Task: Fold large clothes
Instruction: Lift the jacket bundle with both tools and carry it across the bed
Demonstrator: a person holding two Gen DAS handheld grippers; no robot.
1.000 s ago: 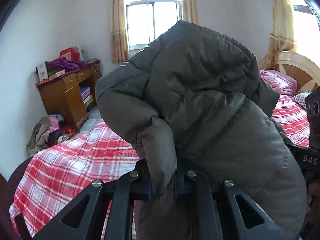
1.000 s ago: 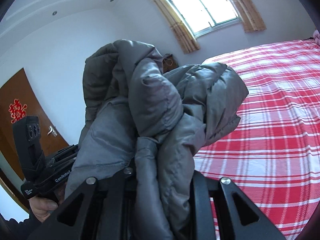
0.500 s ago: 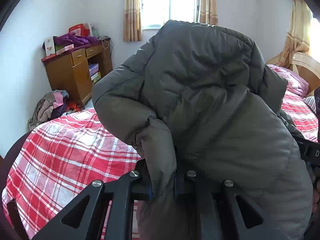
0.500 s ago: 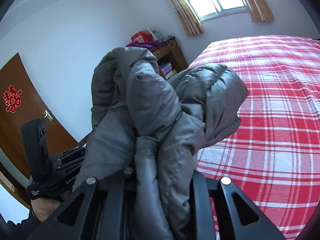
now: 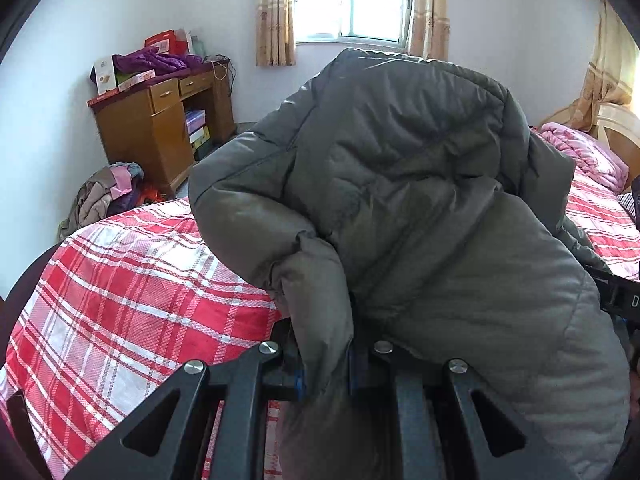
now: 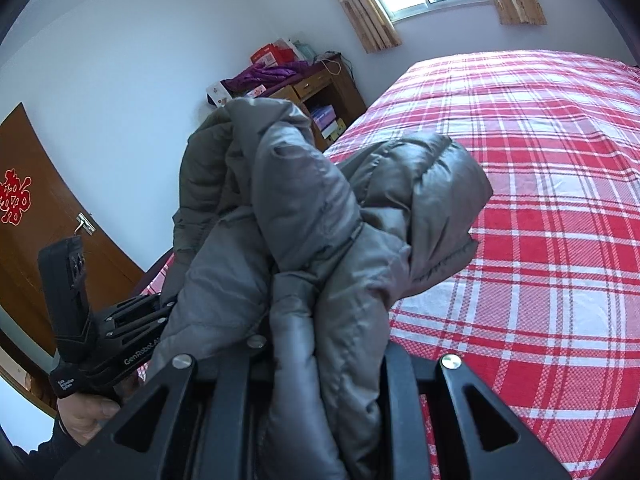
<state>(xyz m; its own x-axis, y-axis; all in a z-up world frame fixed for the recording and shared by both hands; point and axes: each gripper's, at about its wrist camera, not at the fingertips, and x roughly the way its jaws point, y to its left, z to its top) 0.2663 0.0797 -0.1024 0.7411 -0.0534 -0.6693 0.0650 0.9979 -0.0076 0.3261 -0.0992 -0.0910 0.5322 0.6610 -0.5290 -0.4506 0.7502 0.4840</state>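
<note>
left gripper (image 5: 326, 364): jaws clamped on a thick fold of the grey down jacket (image 5: 400, 200); fabric bulges out between and over the fingers.
right gripper (image 6: 324, 344): jaws clamped on another bunch of the same jacket; padded fabric fills the gap.
jacket position: held up off the bed (image 6: 540, 200), bundled and doubled over itself between the 2 grippers; whether its lower edge touches the sheet, cannot tell.
change: compared with 1 second ago both views have tipped downward. Left view now shows more of the red plaid sheet and the wooden desk (image 5: 160, 128) sits higher in frame; right view shows the bed filling more of the picture. Grip on both sides looks unchanged.
read: both hands are bringing the jacket down toward the mattress, probably to lay it out.
task status: early; no flat fold visible yet, garment is a lump.
next need: spread it flat on the open plaid area before any fold.
risk: slippery puffy shell could slide out of the clamp, or land crumpled.
clutter: clothes pile (image 5: 108, 196) on the floor by the desk, clear of the work area.
</note>
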